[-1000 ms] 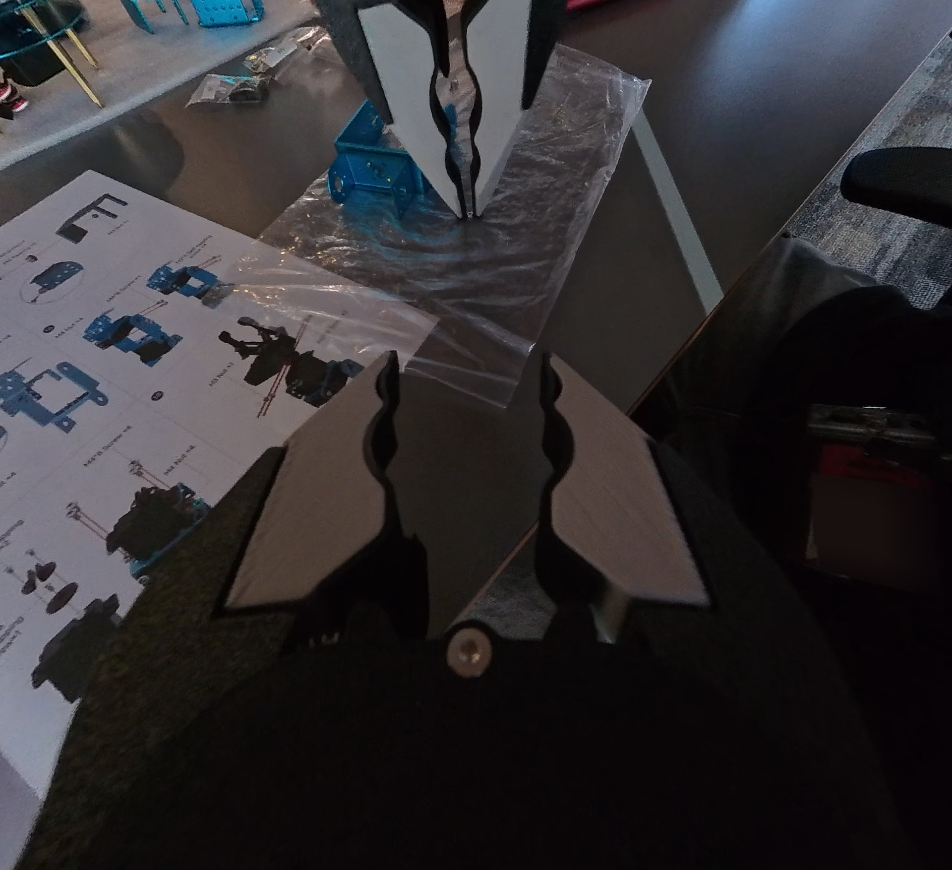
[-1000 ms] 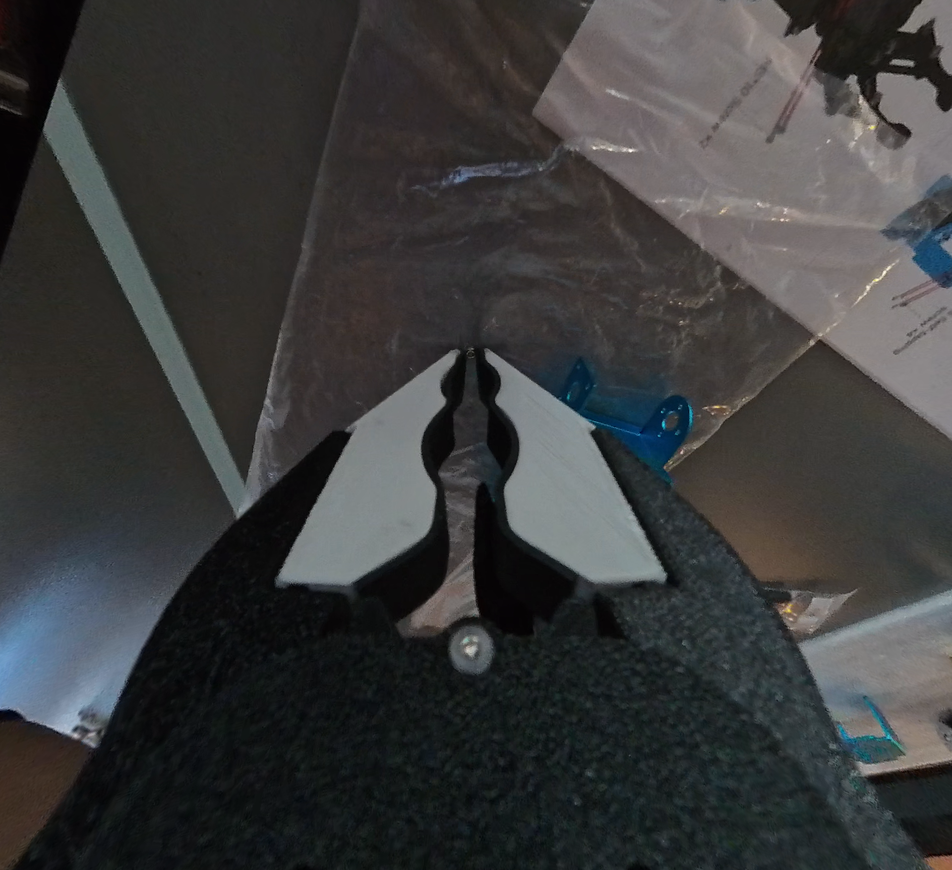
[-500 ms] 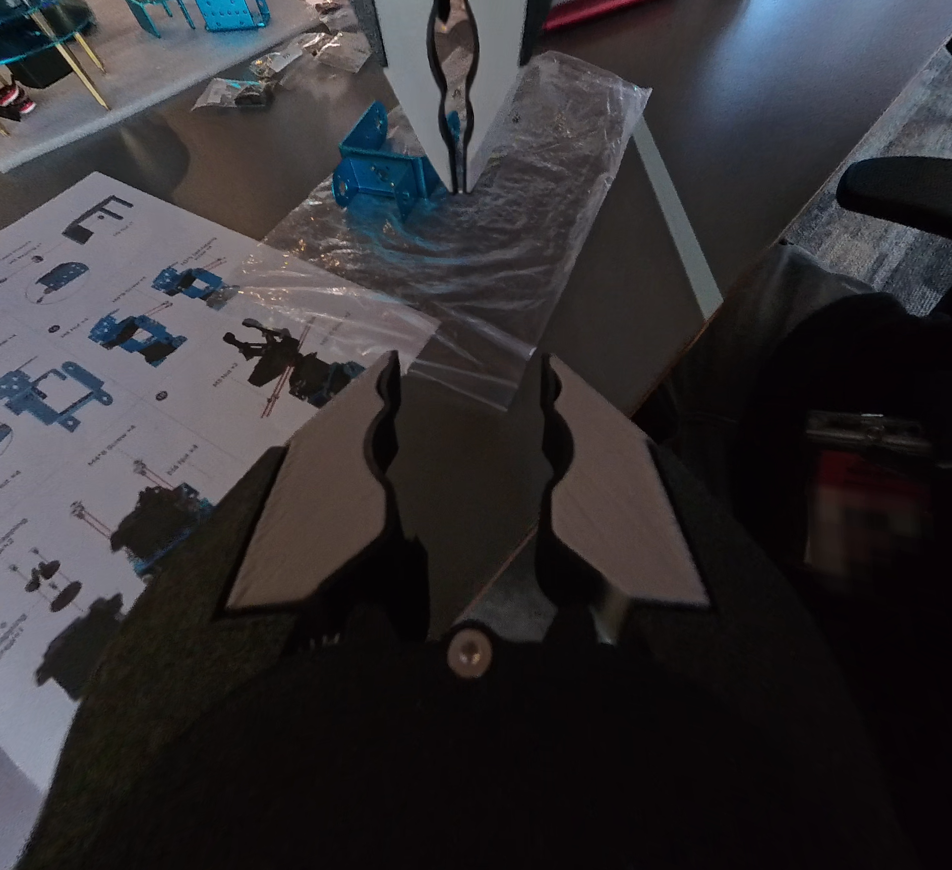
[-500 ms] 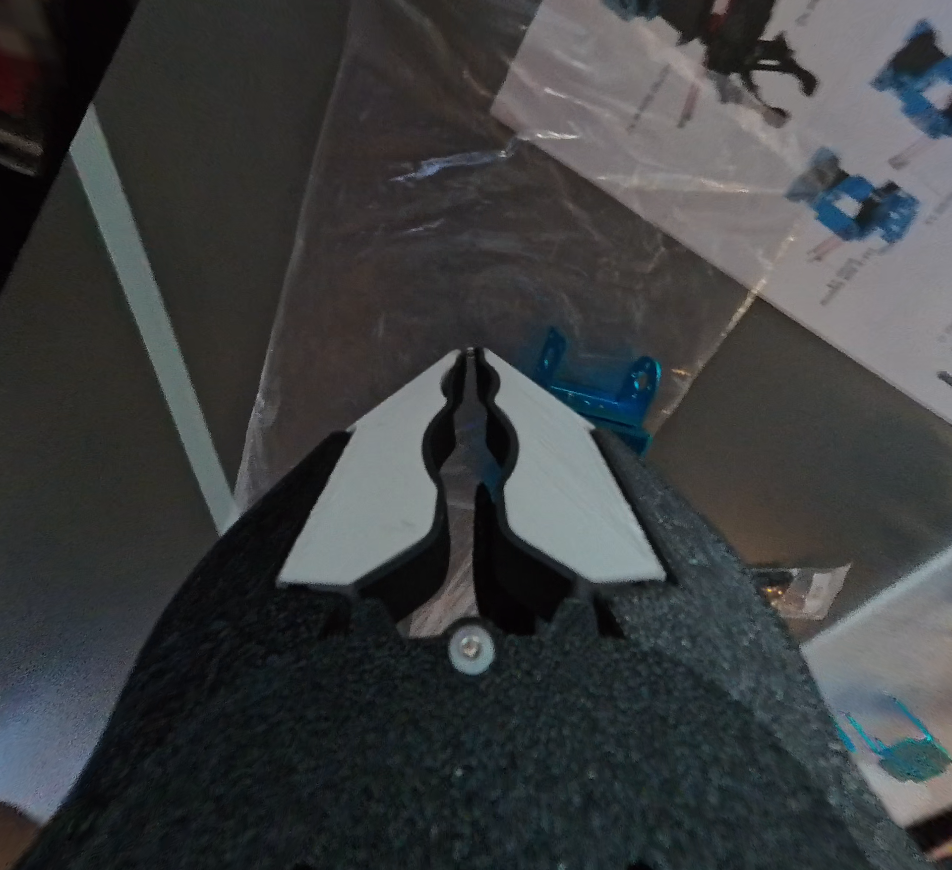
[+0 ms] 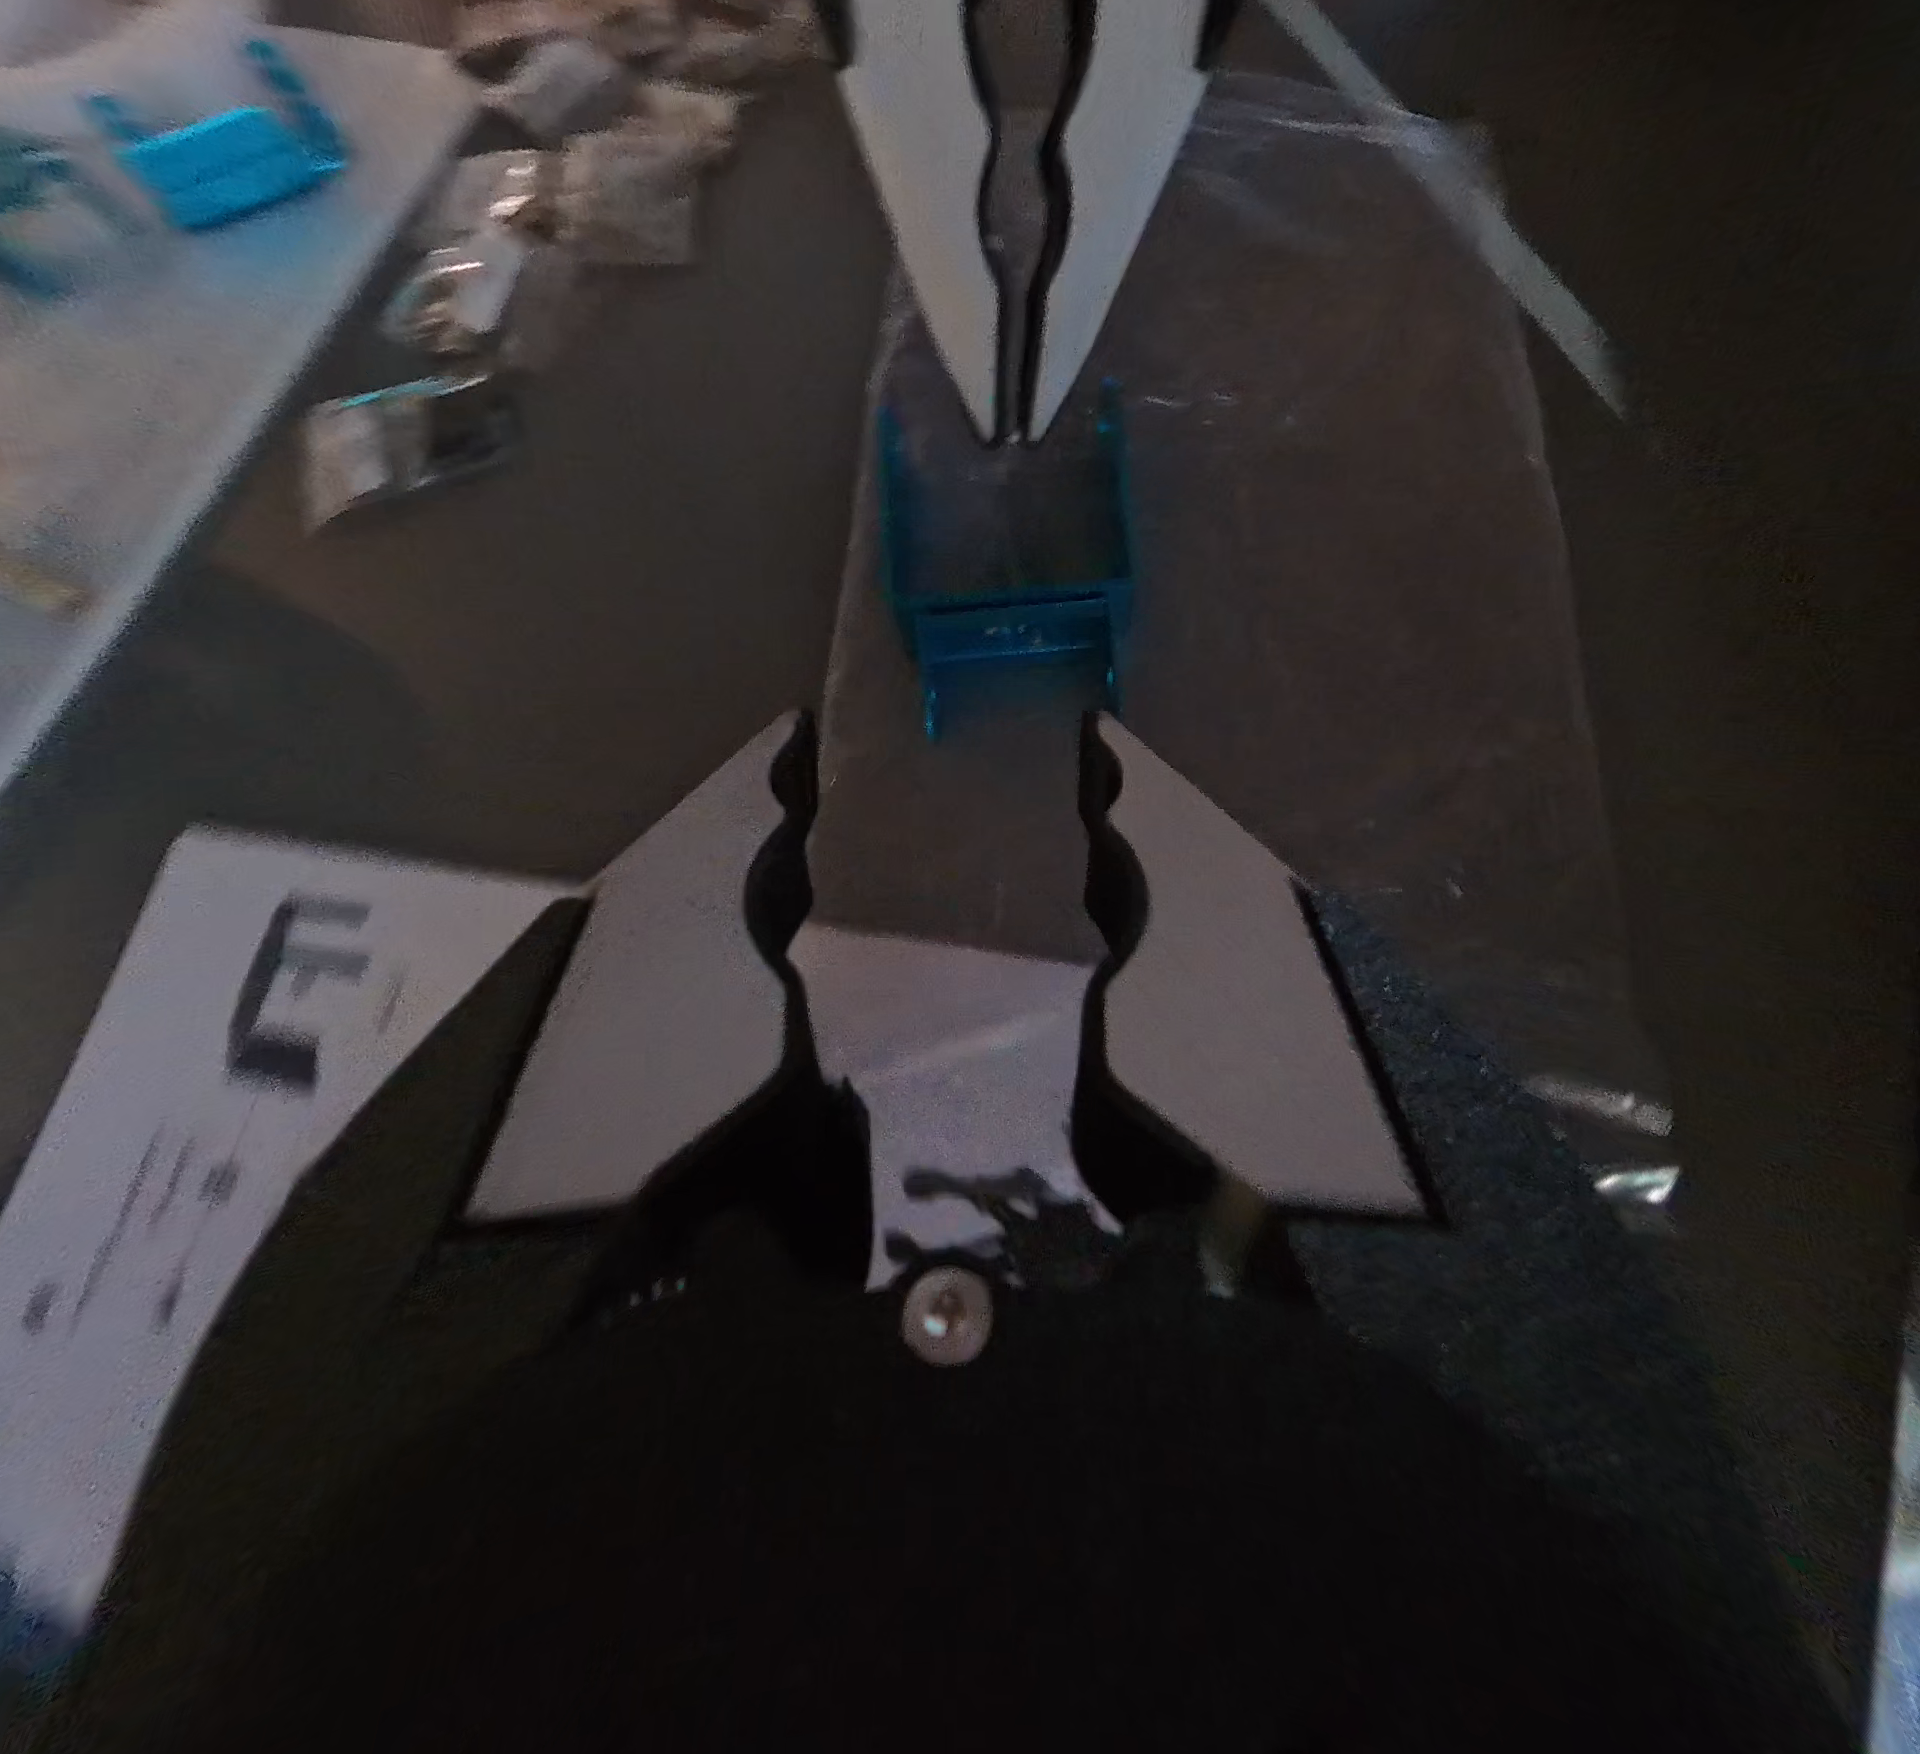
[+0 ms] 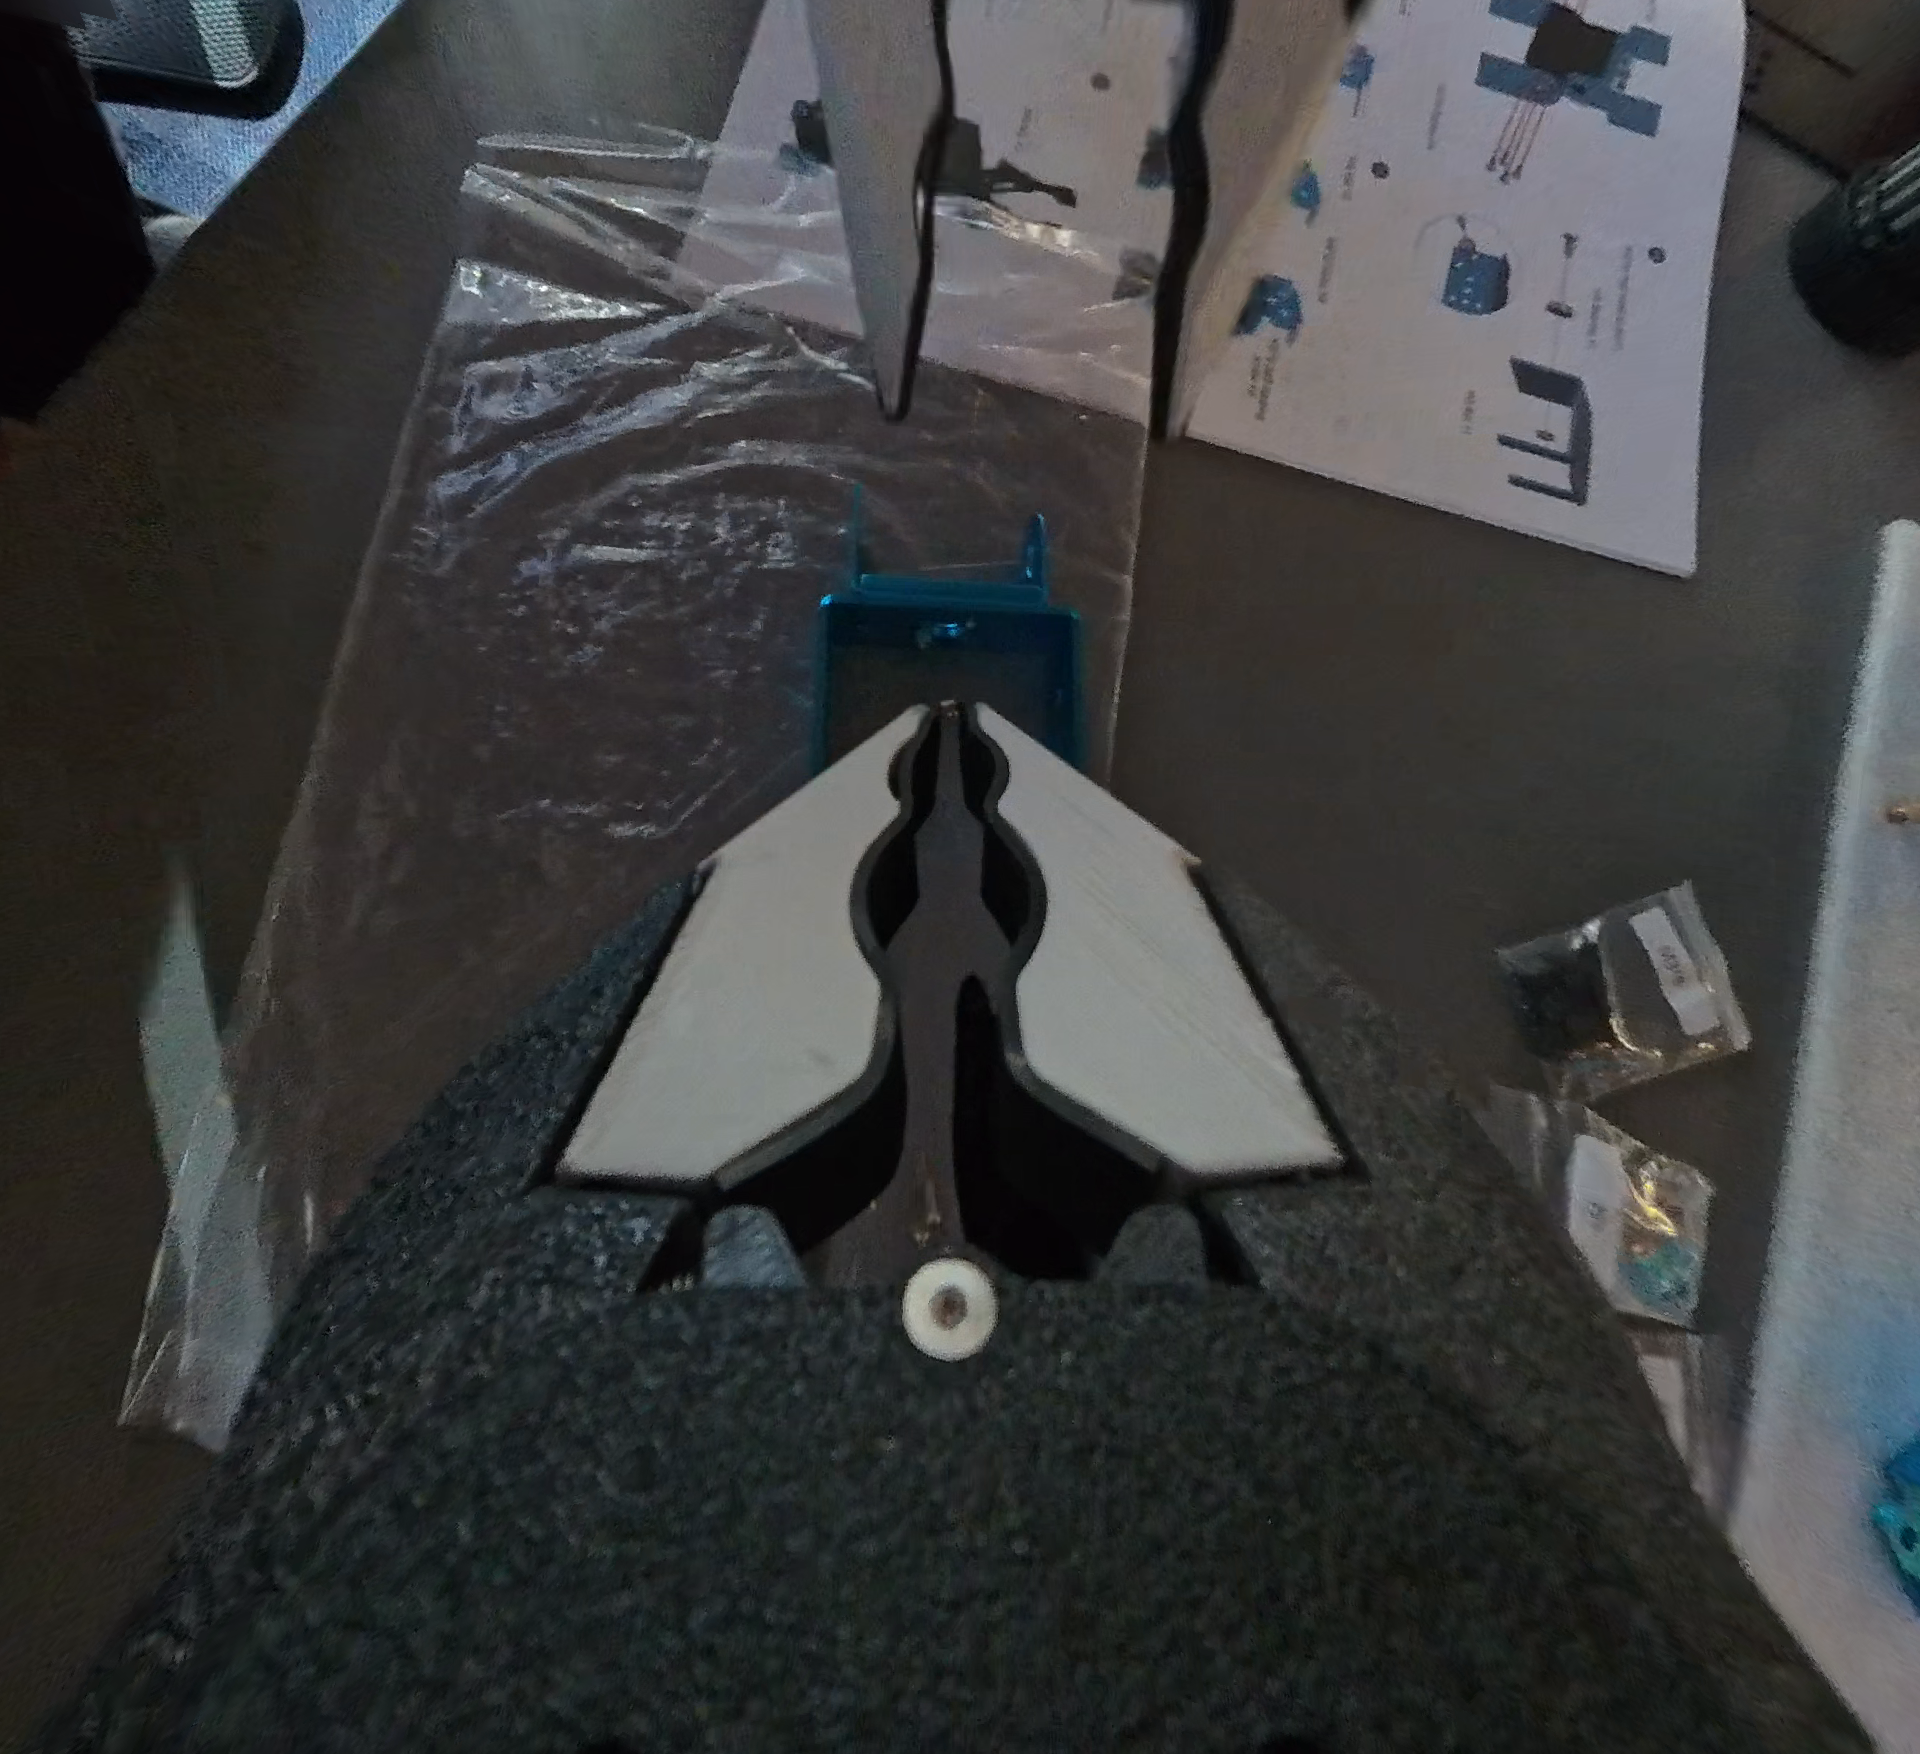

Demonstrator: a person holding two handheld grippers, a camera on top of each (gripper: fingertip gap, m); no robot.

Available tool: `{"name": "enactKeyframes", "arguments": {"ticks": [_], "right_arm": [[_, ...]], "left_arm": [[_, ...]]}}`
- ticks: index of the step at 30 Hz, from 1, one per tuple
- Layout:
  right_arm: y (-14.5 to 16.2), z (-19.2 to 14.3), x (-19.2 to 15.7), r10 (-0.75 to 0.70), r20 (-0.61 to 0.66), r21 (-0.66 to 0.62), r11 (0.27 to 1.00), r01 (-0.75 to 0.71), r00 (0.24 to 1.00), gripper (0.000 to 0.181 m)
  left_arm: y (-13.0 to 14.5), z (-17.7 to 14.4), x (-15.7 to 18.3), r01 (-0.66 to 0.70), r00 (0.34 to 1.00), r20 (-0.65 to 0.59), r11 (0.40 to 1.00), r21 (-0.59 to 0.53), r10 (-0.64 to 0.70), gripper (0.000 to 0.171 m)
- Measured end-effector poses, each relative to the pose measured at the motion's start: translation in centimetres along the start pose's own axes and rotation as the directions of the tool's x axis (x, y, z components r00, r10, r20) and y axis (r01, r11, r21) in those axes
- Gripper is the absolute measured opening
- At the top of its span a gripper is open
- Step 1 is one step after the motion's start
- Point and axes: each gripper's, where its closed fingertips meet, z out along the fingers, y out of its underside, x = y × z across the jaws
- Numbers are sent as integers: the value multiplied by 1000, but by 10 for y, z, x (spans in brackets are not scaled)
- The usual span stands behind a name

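A small blue metal U-bracket (image 5: 1006, 624) stands on a clear plastic bag (image 5: 1351, 561) on the dark table. My left gripper (image 5: 948, 725) is open, its tips just short of the bracket's near end. My right gripper (image 5: 1013, 431) comes in from the far side, shut, its tip between the bracket's two upright arms. In the right wrist view the bracket (image 6: 940, 629) sits just past my right gripper's (image 6: 948, 712) closed tips. A tiny bright speck shows at those tips; I cannot tell what it is. The open left gripper (image 6: 1029, 405) hangs beyond, over the bag (image 6: 623, 561).
A printed instruction sheet (image 6: 1455, 250) lies beside the bag, also in the left wrist view (image 5: 208, 1081). Small bags of hardware (image 6: 1621, 998) lie near a white foam sheet (image 6: 1870, 873). More blue brackets (image 5: 218, 156) rest on foam. An office chair (image 6: 177, 31) stands off the table. My right fingertips sit around 6 cm from my left ones. From either gripper's tips it is about 4 cm to the bracket (image 6: 940, 629). It is also in sight in the left wrist view (image 5: 1023, 611).
My left gripper has moved forward and left to the bracket, still open. My right gripper stayed shut and swung round, so its tip now sits between the bracket's arms, facing the left.
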Motion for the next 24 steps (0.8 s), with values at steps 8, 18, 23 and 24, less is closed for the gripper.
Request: {"name": "enactKeyframes", "arguments": {"ticks": [8,18,23,24], "right_arm": [[3,19,0,3,-38,22,1000,-2,999,3],[0,19,8,77,-35,102,992,-73,996,3],[0,23,6,80,-11,110,991,-78,997,3],[-1,24,6,74,-17,115,991,-71,997,3]], "left_arm": [[8,35,-7,-199,952,-242,980,-17,189,47],[-8,32,-6,-221,947,-211,968,119,242,31],[-1,37,-3,-248,940,-219,965,82,260,32],[-1,38,-4,-253,941,-210,964,75,264,32]]}}
